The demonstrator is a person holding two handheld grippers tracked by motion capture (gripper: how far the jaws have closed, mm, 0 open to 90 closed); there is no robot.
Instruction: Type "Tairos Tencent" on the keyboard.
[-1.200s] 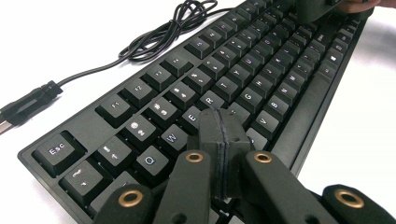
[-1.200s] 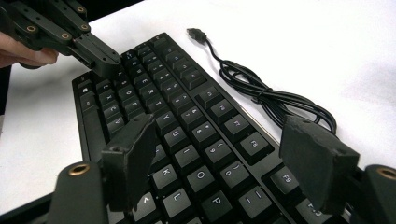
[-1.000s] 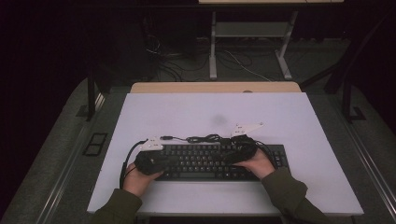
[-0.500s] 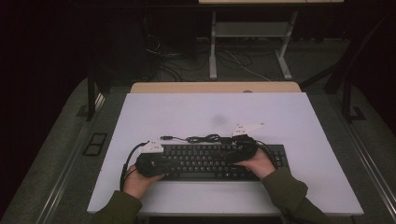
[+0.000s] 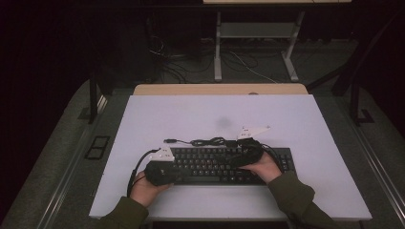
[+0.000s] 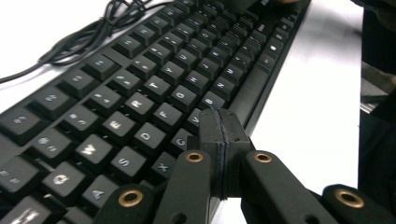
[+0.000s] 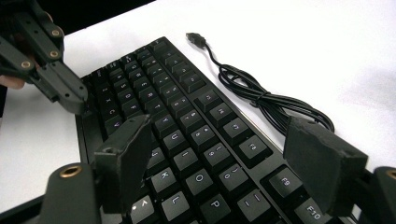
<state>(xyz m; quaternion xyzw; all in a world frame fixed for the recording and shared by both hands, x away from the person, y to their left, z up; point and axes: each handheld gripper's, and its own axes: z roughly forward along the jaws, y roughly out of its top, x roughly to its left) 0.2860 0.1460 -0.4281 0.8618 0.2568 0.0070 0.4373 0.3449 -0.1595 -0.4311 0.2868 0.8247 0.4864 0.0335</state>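
Observation:
A black keyboard [image 5: 215,166] lies on the white table [image 5: 215,114], near its front edge. Its black cable [image 5: 205,141] is coiled behind it and ends in a USB plug [image 5: 168,141]. My left gripper [image 5: 177,175] is shut with nothing between its jaws. In the left gripper view its tips [image 6: 219,125] hover at the bottom letter row of the keyboard [image 6: 140,93]. My right gripper [image 7: 224,158] is open above the keys [image 7: 187,130] on the keyboard's right half [image 5: 239,157]. The left gripper [image 7: 60,88] is also in the right gripper view, at top left.
The cable [image 7: 261,100] and its plug [image 7: 196,38] rest on bare table beyond the keyboard. A wooden strip [image 5: 219,89] borders the table's far edge. Desk legs and loose cables [image 5: 248,62] stand on the dark floor behind.
My left gripper has drifted slightly right and toward the keyboard's front edge. The right gripper and the keyboard have hardly moved.

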